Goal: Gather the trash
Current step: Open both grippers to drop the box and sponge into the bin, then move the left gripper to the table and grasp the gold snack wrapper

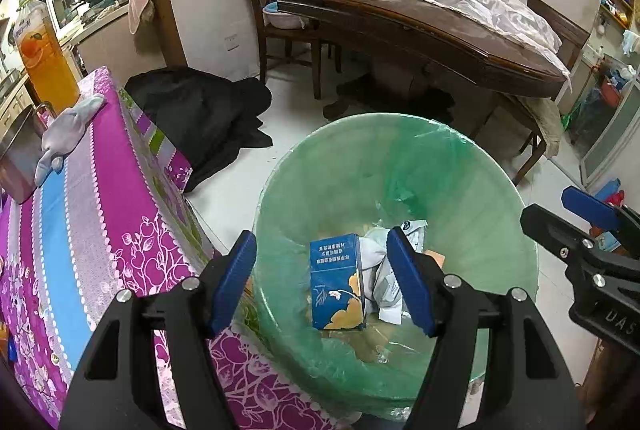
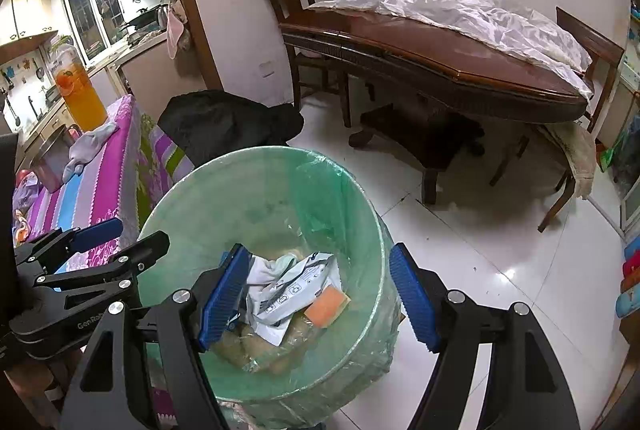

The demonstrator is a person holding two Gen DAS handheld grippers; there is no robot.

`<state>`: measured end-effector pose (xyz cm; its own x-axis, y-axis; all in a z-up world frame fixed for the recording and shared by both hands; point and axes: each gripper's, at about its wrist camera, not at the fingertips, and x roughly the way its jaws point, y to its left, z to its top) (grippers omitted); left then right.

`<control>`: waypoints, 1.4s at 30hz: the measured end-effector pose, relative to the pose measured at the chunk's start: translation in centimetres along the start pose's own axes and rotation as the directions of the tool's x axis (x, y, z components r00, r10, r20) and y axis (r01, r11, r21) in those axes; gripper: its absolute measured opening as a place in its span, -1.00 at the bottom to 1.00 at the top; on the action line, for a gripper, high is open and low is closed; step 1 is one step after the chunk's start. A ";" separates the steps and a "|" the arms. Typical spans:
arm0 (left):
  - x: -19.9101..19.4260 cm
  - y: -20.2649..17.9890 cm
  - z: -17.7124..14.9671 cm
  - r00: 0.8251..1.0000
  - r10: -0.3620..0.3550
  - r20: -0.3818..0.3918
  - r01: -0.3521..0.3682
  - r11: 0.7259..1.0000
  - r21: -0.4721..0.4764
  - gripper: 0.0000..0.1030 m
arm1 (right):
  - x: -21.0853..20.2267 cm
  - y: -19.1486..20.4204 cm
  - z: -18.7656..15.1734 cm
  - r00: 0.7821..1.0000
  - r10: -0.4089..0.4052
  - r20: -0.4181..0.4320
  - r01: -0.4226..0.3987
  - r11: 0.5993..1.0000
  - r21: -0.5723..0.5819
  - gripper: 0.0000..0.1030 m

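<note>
Left tongs [image 1: 322,282]: I see them spread wide over the bin's mouth; nothing sits between the blue pads; they tilt down into the liner.
Right tongs [image 2: 318,296]: also spread apart; empty; I see them over the near rim of the bin; their left pad lies in front of the white wrapper.
Bin [image 1: 500,198]: a round bin with a green plastic liner [image 2: 256,190]; it stands on the white tiled floor [image 2: 500,250], just beside the counter.
Trash in the bin: a blue box [image 1: 338,282] stands on end near the bottom; a crumpled white wrapper [image 2: 288,290] lies beside it; an orange piece [image 2: 328,306] rests against the wrapper; pale lumps under them, which I cannot identify.
Counter [image 1: 80,214]: covered in a purple and blue floral cloth; a grey rag [image 1: 68,134] and a tall jar of orange liquid [image 1: 44,58] sit on it, well apart from the bin.
Behind: a dark wooden table [image 2: 440,58] with a clear sheet [image 2: 480,14] over it.
</note>
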<state>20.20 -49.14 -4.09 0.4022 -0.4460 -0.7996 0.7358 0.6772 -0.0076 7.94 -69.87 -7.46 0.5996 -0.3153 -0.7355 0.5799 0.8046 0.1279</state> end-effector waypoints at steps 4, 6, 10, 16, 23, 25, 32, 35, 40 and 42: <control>-0.4 0.4 -0.3 1.000 0.007 0.003 -0.007 1.000 -0.002 0.25 | -1.4 0.2 0.0 0.999 0.000 0.041 0.000 1.000 0.004 0.44; -1.0 0.7 -0.6 1.000 0.011 0.010 -0.011 1.000 0.001 0.25 | -2.7 0.5 0.0 0.996 0.017 0.083 -0.017 1.000 0.001 0.49; -2.4 1.8 -1.5 0.999 0.017 0.032 -0.017 1.000 0.001 0.26 | -6.4 1.5 -0.9 0.974 0.030 0.224 -0.026 0.999 -0.019 0.66; -5.3 6.0 -4.0 0.996 0.052 0.071 -0.051 0.998 -0.025 0.29 | -10.3 4.1 -2.7 0.931 0.109 0.348 -0.091 0.994 -0.067 0.77; -9.6 14.9 -8.1 0.979 0.174 0.103 -0.163 0.981 -0.107 0.36 | -11.1 9.7 -4.0 0.915 0.251 0.316 -0.205 0.963 -0.173 0.80; -10.9 17.8 -9.5 0.971 0.219 0.101 -0.204 0.969 -0.137 0.36 | -11.1 11.6 -4.3 0.910 0.289 0.299 -0.236 0.951 -0.200 0.83; -15.4 26.4 -14.4 0.929 0.359 0.094 -0.340 0.924 -0.174 0.45 | -10.7 16.7 -5.8 0.897 0.378 0.229 -0.317 0.912 -0.262 0.85; -17.1 30.1 -16.3 0.891 0.441 0.111 -0.424 0.893 -0.149 0.64 | -10.3 18.3 -6.4 0.893 0.406 0.196 -0.349 0.898 -0.267 0.85; -17.8 34.9 -18.0 0.889 0.449 0.091 -0.447 0.893 -0.049 0.68 | -9.4 20.2 -6.9 0.889 0.430 0.157 -0.377 0.883 -0.280 0.85; -17.0 35.8 -17.9 0.902 0.426 0.071 -0.428 0.904 0.015 0.68 | -9.2 21.1 -7.1 0.886 0.440 0.145 -0.388 0.876 -0.285 0.85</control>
<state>29.95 -6.81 -1.50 0.7146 -0.1553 -0.6821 0.5010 0.7941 0.3440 10.75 -46.46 -2.75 0.8663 0.0018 -0.4995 0.1179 0.9710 0.2079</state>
